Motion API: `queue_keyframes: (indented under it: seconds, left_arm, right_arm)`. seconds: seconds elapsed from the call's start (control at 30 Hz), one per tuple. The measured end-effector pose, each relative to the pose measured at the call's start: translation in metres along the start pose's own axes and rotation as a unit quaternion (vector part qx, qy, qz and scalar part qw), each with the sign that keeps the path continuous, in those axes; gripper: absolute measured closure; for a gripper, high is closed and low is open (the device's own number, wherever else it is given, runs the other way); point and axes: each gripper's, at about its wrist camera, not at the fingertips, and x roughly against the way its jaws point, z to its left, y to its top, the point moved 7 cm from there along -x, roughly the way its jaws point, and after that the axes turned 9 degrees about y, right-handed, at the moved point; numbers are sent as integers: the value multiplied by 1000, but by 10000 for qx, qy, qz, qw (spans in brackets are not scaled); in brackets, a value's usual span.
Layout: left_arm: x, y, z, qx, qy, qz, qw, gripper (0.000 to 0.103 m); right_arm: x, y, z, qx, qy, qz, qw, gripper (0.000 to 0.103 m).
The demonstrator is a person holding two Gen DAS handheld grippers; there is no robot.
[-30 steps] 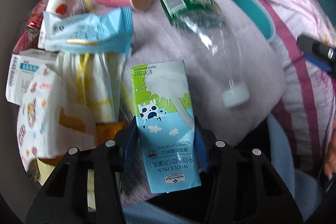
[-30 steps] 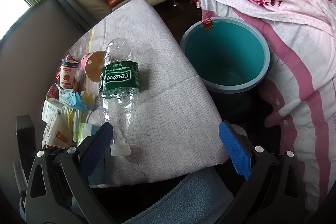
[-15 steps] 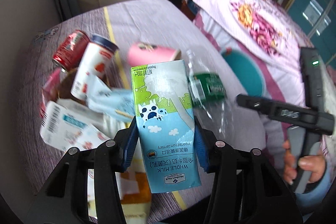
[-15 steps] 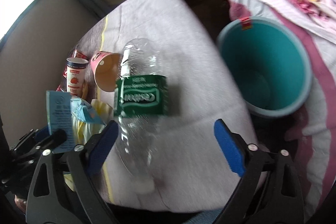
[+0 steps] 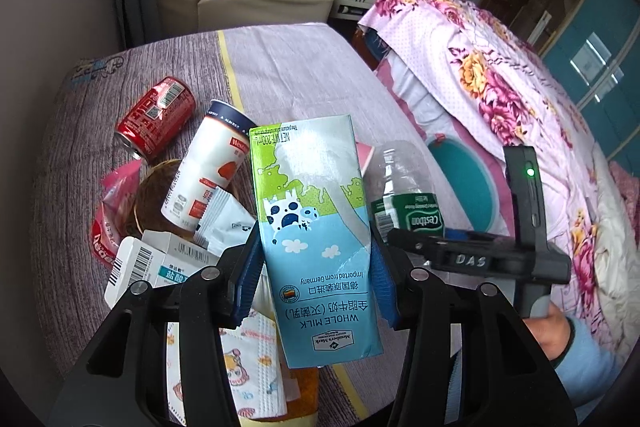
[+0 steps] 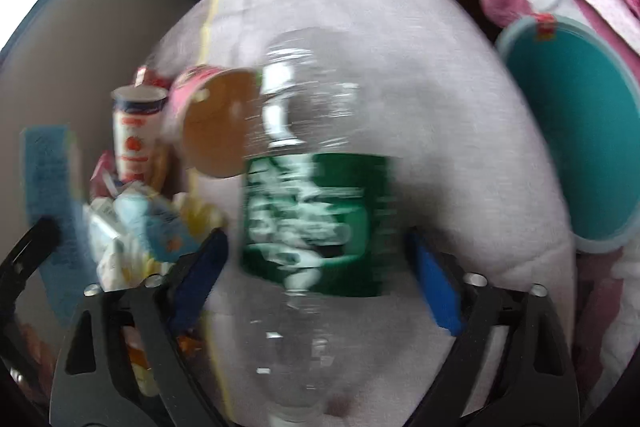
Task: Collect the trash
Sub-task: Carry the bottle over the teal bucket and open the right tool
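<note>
The milk carton [image 5: 316, 247], a second ago low over the table [image 5: 304, 67], is now being held raised, clamped in the left gripper [image 5: 316, 279]; the right gripper [image 6: 316, 279], jaws apart, is being brought around the plastic bottle [image 6: 316, 219] beside the teal bin [image 6: 576, 131]; a pink cup [image 6: 212, 123] is lying against the bottle

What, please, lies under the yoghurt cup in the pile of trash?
The yoghurt cup leans on a brown round thing and a white sachet; what lies under those is covered.
</note>
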Motion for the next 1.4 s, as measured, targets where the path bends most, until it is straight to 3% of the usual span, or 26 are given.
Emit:
queue_keyframes:
  seconds: [0.3, 0.43, 0.73, 1.17, 1.4]
  left_arm:
    - [-13, -4, 7, 50, -61, 111, 9999, 53]
    - [-16, -3, -4, -58, -137, 139, 9998, 53]
    - [-26, 11, -65, -549, -407, 162, 9975, 53]
    - [-80, 37, -195, -1413, -811, 500, 9854, 53]
    - [-125, 48, -262, -1812, -884, 689, 9770, 53]
  right_arm:
    - [12, 3, 28, 182, 197, -269, 9993, 47]
    - [31, 9, 20, 14, 146, -408, 9991, 53]
    - [85, 14, -19, -364, 183, -997, 9942, 70]
    - [190, 33, -125, -1169, -282, -2128, 9697, 71]
    - [224, 43, -173, -1283, -726, -2463, 9579, 70]
